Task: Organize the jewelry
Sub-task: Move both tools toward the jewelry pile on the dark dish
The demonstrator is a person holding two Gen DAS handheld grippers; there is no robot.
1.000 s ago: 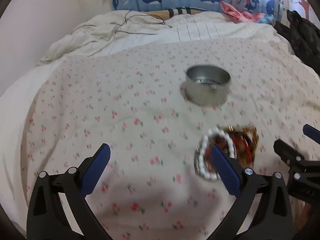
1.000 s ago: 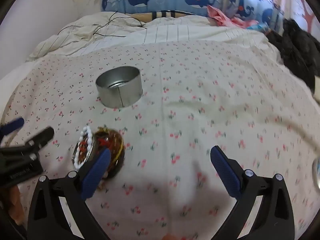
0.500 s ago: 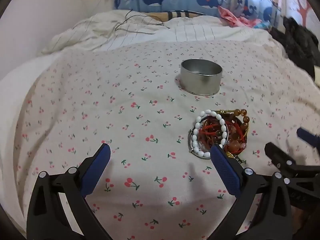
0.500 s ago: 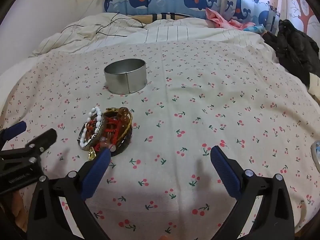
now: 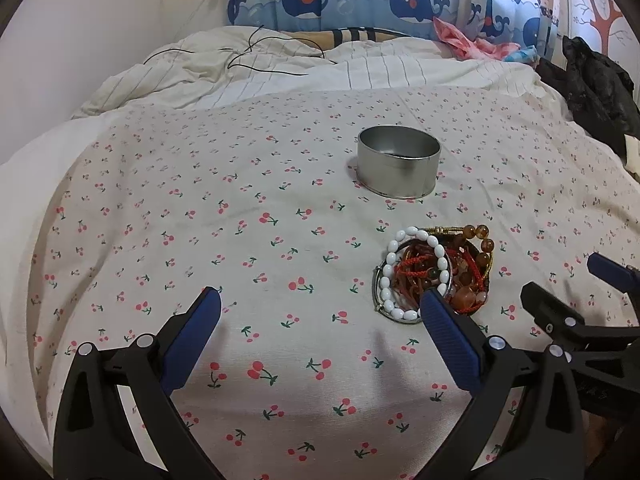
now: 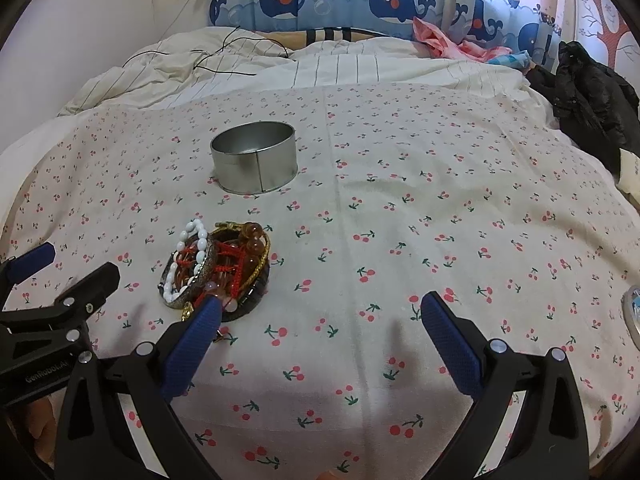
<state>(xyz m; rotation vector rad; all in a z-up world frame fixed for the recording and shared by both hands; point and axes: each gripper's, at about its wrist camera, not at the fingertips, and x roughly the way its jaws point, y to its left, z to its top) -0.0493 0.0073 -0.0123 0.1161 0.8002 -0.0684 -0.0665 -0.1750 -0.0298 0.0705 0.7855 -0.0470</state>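
Note:
A pile of jewelry [image 5: 434, 274] lies on the cherry-print bedspread: a white bead bracelet [image 5: 404, 268], amber beads [image 5: 478, 240], red cords and a metal bangle. It also shows in the right wrist view [image 6: 218, 270]. A round open metal tin [image 5: 399, 167] stands beyond it, also in the right wrist view [image 6: 254, 161]. My left gripper [image 5: 318, 312] is open and empty, its right finger just in front of the pile. My right gripper [image 6: 318, 316] is open and empty, its left finger at the pile's near edge.
A rumpled white duvet with a black cable [image 5: 256, 54] lies at the back. Dark clothing [image 6: 592, 100] sits at the right edge of the bed. Pink cloth [image 6: 444, 44] lies near the whale curtain. A round lid [image 6: 632, 316] shows at the far right.
Both grippers have pulled back and tilted up. The pile and tin now sit farther ahead in both views. Both grippers stay open; nothing was grasped.

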